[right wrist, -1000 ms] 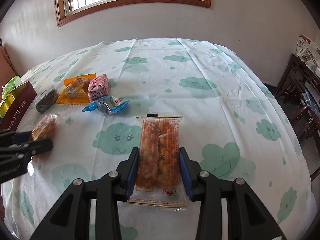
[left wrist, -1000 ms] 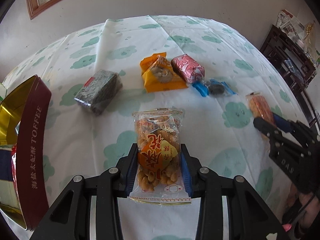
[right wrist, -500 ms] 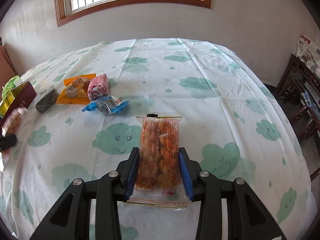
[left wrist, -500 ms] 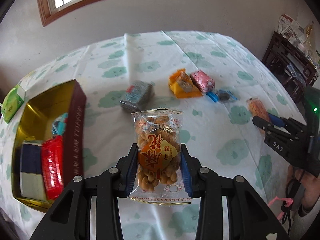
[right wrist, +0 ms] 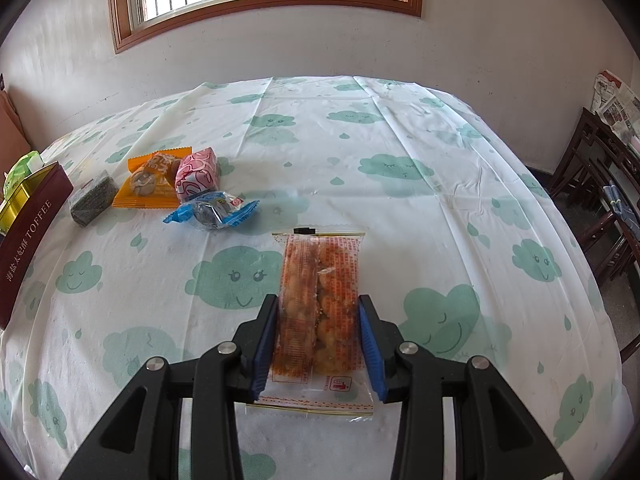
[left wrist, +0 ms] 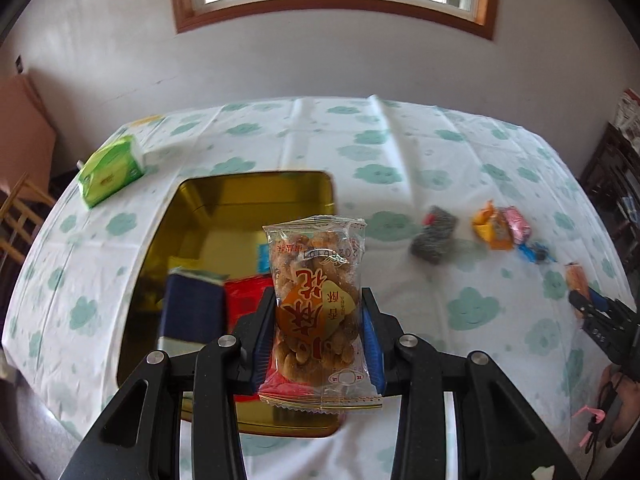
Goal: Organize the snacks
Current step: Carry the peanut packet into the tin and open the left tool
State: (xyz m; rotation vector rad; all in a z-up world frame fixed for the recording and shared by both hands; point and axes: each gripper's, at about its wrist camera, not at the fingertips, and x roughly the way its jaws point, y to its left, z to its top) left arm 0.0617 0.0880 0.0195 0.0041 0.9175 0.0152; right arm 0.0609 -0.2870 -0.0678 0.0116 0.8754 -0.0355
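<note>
A left gripper (left wrist: 318, 338) hangs over an open gold tin (left wrist: 256, 200), its jaws clamped on a clear peanut packet (left wrist: 316, 304) with an orange label; the packet stands upright at the centre of the left wrist view, in front of the tin's right half. Only this view looks into the tin, where a navy box (left wrist: 192, 308) and a red pack (left wrist: 246, 296) lie at the lower left of the frame, blurred, with a scrap of blue wrapper (left wrist: 262, 256) behind them. It alone also shows a green tissue pack (left wrist: 110, 170) in full at the upper left, on the bench (left wrist: 360, 148) under its cloud-print cloth, and at the far right edge the right gripper (left wrist: 588, 300) with a hand (left wrist: 624, 404) below it. The right wrist view shows that gripper (right wrist: 318, 344) close: jaws clamped on a long clear cracker packet (right wrist: 320, 304) at centre frame, the packet's far end over the cloth. Here the tin (right wrist: 30, 236) appears only as a maroon side wall lettered TOFFEE at the left edge, its contents hidden. Four loose snacks lie on the cloth in the upper left of this frame, sharper than in the other view: a dark seaweed block (right wrist: 93, 197), an orange pack (right wrist: 150, 180), a pink pack (right wrist: 198, 174) touching it, and a blue candy (right wrist: 212, 212) just in front. A dark wooden chair (right wrist: 600, 184) stands at the right edge.
</note>
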